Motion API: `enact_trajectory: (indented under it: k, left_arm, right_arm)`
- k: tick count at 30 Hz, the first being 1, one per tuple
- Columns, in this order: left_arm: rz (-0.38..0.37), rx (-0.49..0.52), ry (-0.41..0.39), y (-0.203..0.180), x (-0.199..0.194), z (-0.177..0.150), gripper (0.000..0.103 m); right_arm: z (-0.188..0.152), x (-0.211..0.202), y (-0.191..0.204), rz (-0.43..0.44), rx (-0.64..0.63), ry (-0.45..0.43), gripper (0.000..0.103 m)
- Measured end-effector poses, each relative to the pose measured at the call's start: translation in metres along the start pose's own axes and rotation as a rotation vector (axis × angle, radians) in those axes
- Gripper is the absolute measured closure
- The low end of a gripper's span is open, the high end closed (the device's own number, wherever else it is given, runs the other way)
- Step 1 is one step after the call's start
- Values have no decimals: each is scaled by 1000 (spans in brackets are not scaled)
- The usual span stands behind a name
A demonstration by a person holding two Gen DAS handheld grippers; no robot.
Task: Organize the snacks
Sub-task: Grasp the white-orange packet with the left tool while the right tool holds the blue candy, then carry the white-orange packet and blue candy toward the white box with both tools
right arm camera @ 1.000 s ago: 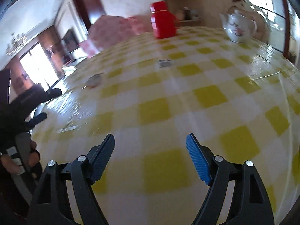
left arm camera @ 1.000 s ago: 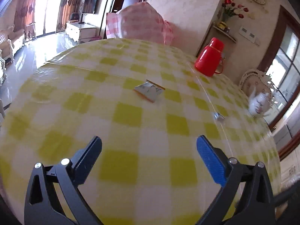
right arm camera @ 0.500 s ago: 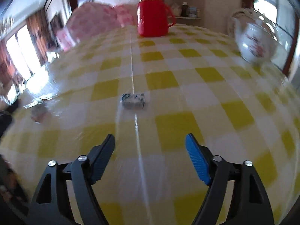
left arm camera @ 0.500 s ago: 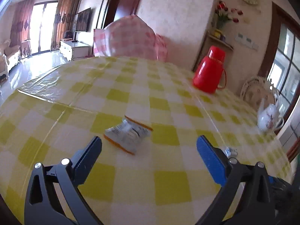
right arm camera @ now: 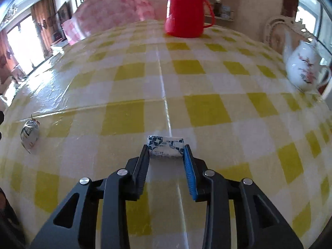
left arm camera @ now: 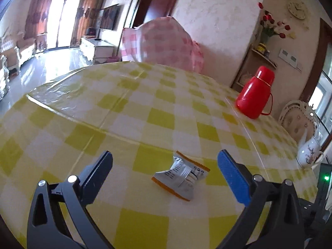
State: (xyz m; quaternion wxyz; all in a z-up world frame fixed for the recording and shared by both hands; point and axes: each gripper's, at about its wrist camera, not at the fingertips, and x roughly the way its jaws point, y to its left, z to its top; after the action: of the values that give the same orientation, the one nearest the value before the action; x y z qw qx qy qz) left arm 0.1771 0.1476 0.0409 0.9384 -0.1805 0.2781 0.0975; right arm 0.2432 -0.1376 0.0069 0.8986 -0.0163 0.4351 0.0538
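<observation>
Both grippers have closed in on their snacks since a half-second earlier: the right gripper [right arm camera: 166, 152], then spread above the table, now has its fingers clamped on the ends of a small blue-and-white wrapped snack [right arm camera: 165, 147], while the left gripper [left arm camera: 165, 164], fingers spread wide and holding nothing, has the silver orange-edged packet [left arm camera: 180, 176] between its tips rather than ahead of them. The wrapped snack lies with its long axis crosswise, running from the black finger to the blue one, on the crease of the tablecloth. The silver packet (crumpled at the waist, printed side up) lies on the cloth touching neither finger, its orange-edged ends toward the near left and far right; in the right wrist view it appears again at the far left [right arm camera: 30, 133], well apart from the gripped snack. The table [left arm camera: 145, 103] wears a glossy yellow-and-white checked cloth. A red thermos [left arm camera: 254, 94] and a white floral teapot [right arm camera: 304, 67] stand toward its far side. Beyond are a pink gingham-covered chair [left arm camera: 164, 41], a wall clock [left arm camera: 297, 10], red flowers [left arm camera: 271, 25] on a shelf, and a bright curtained living room.
</observation>
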Motion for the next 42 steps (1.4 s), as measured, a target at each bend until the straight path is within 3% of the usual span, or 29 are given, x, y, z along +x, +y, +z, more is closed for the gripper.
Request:
enact_trajectory:
  k: [7, 10, 12, 18, 20, 21, 26, 30, 34, 42]
  left_arm:
    - [-50, 266, 125, -24, 19, -7, 2]
    - [-44, 314, 159, -32, 26, -11, 2]
    - [-19, 342, 235, -33, 41, -14, 2]
    - [8, 377, 360, -34, 71, -17, 4]
    - [11, 420, 335, -39, 65, -21, 45]
    - [-7, 432, 327, -42, 61, -22, 48]
    - [-93, 432, 331, -51, 46, -30, 50]
    - [-99, 454, 239, -66, 11, -38, 50]
    - [-141, 408, 143, -83, -32, -41, 49]
    - [-159, 414, 61, -99, -93, -79, 49]
  right_arm:
    - [-59, -88, 4, 103, -2, -119, 71]
    - [-84, -115, 9, 162, -4, -143, 71]
    - [-98, -127, 12, 201, 12, -149, 71]
    - [-123, -139, 35, 280, 14, -124, 71]
    - [-128, -141, 40, 288, 12, -117, 71]
    - [-130, -143, 42, 291, 13, -117, 71]
    - [-138, -159, 43, 291, 38, -150, 71]
    - [-139, -167, 40, 241, 32, -195, 71]
    - [-137, -157, 26, 185, 66, -186, 71]
    - [-138, -150, 13, 114, 99, -202, 71]
